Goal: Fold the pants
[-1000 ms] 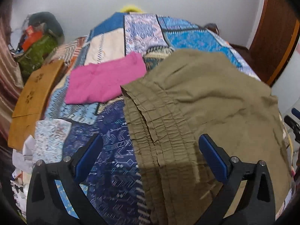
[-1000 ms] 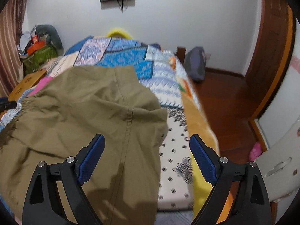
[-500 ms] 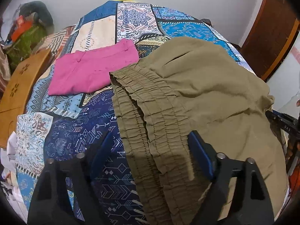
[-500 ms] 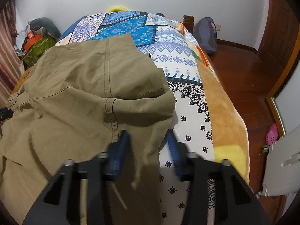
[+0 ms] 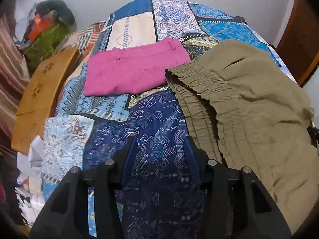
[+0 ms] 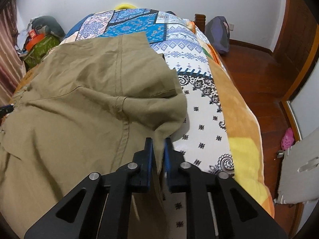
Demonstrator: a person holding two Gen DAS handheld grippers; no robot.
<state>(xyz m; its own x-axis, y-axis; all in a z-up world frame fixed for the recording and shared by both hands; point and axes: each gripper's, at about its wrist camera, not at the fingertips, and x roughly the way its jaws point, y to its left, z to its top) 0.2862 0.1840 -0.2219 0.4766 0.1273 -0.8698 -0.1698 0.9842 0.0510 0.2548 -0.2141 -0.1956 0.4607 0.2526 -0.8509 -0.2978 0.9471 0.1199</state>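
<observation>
Left gripper [image 5: 160, 149]: jaws closing over bare bedspread [image 5: 159, 119], clamping nothing; it has slid just left of the waistband.
Khaki pants [image 5: 249, 103]: spread on the bedspread, right of the folded pink garment [image 5: 133, 69].
Right gripper [image 6: 158, 151]: open a second ago, now pinching the pants' right edge, so folding can likely start once the left grips.

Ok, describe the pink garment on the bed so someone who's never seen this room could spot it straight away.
Start at the bed with the patchwork bedspread. On it lie two garments; the pink garment is the folded one, flat and farther up the bed beside the olive pants. It is the only plain bright pink thing, neatly squared, while the olive pants are rumpled.
</observation>
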